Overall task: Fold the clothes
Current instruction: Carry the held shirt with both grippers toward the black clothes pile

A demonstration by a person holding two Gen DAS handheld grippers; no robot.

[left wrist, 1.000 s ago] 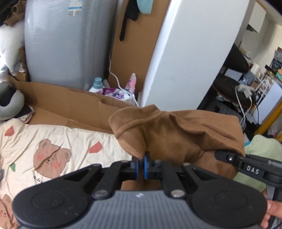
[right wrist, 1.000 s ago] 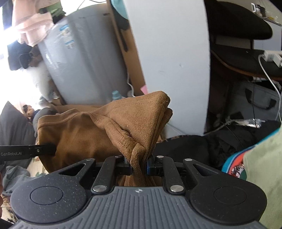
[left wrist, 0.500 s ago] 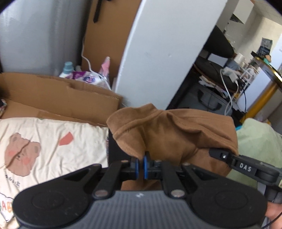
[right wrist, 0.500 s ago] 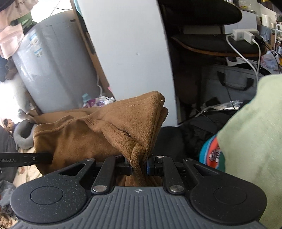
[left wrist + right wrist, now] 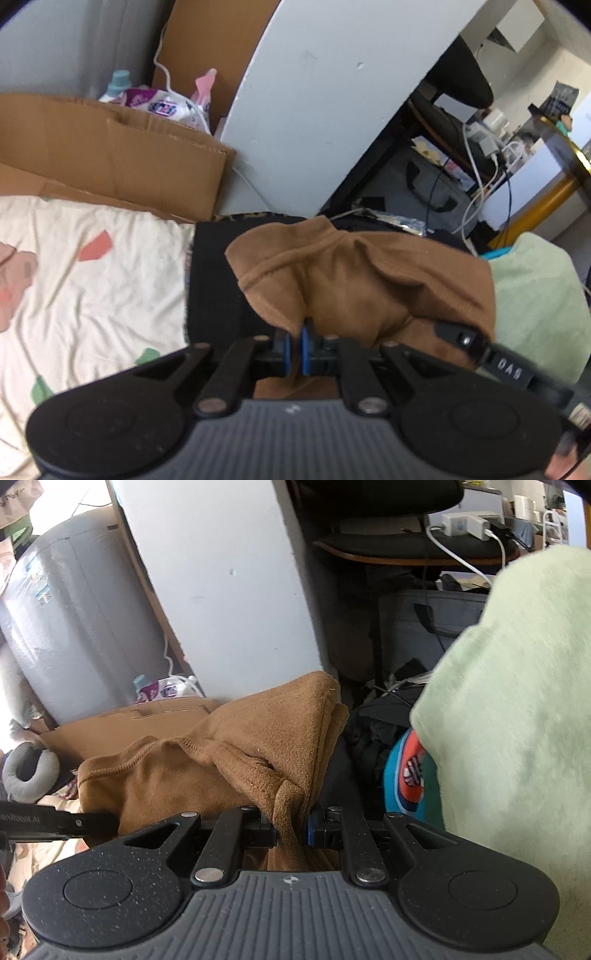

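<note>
A brown garment (image 5: 354, 280) hangs bunched between both grippers. My left gripper (image 5: 294, 345) is shut on one edge of the cloth, a thin fold pinched between its blue pads. In the right wrist view the same brown garment (image 5: 236, 760) bulges up over my right gripper (image 5: 291, 829), which is shut on a thicker bunch of its hem. Each gripper's black finger shows in the other's view, at the garment's far side. A black cloth (image 5: 214, 288) lies below the garment on the bed.
A cream bear-print sheet (image 5: 85, 280) covers the bed at the left, edged by cardboard (image 5: 110, 155). A pale green cloth (image 5: 517, 716) piles up at the right, over a teal and orange item (image 5: 406, 775). A white panel (image 5: 314, 103), bags and cables stand behind.
Both grippers have come down with the brown garment still held. The views tilt lower: the black cloth has come into sight beneath, and the green cloth looms larger at the right.
</note>
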